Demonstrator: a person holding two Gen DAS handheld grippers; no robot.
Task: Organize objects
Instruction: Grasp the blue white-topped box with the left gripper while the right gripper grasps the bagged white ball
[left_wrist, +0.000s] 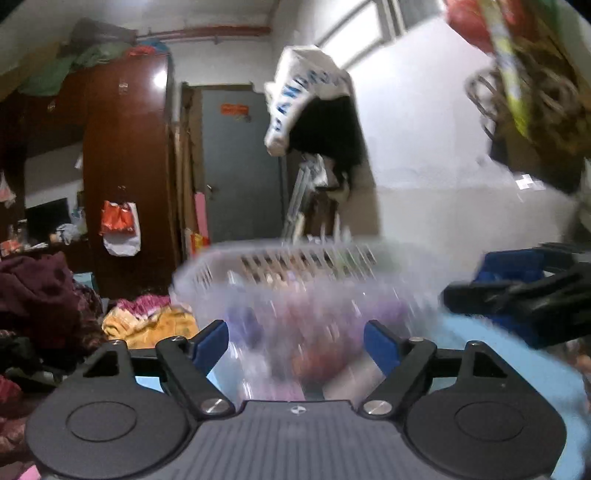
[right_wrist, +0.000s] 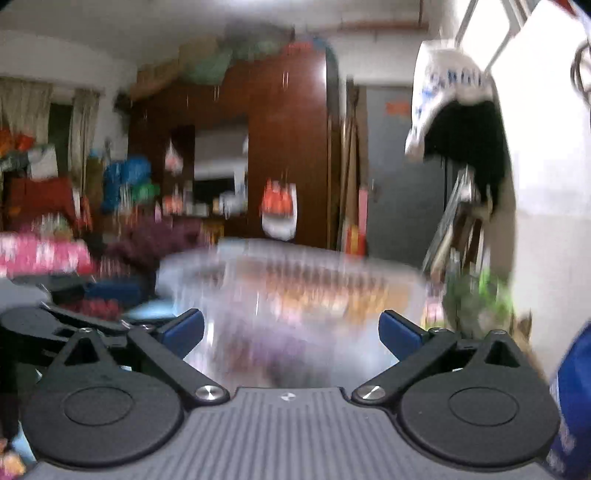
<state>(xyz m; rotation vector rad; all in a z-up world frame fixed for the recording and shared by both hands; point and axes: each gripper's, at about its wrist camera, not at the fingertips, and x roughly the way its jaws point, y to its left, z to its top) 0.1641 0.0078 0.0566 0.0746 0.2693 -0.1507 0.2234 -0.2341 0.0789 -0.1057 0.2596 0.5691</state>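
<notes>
Okay, left wrist view first.
left gripper: left gripper (left_wrist: 295, 345) at lower centre, blue pads spread wide, nothing pinched between them.
task thing: translucent slotted plastic basket (left_wrist: 295, 273) at centre, motion-blurred, just ahead of the pads; near wall sits in the gap, no pad visibly pressing on it. Pink and reddish contents inside, too smeared to name.
support: pale blue surface (left_wrist: 491, 354) under and right of basket.
other gripper: right gripper (left_wrist: 517, 291) at right edge, black arms with blue pad, beside the basket.
background: brown wooden wardrobe (left_wrist: 125, 155) upper left, grey door (left_wrist: 240, 162) centre, pile of dark red clothes (left_wrist: 40, 291) at left.

Right wrist view.
right gripper: lower centre (right_wrist: 291, 332), pads spread fully apart, empty.
task thing: same basket (right_wrist: 291, 280) at centre, heavier blur, rim ahead of the pads.
other gripper: left gripper shows as black linkage at lower left edge.

risk: judgement only; basket looks unheld by both sides, so if it is not seated flat on the surface it could tip or slide and spill. Blur makes any re-grip aim poor.
view difference: left view shows slots and pale blue surface clearly; right view alone shows green leafy clutter (right_wrist: 476, 295) at right, and pink patterned cloth (right_wrist: 40, 254) at left.
</notes>
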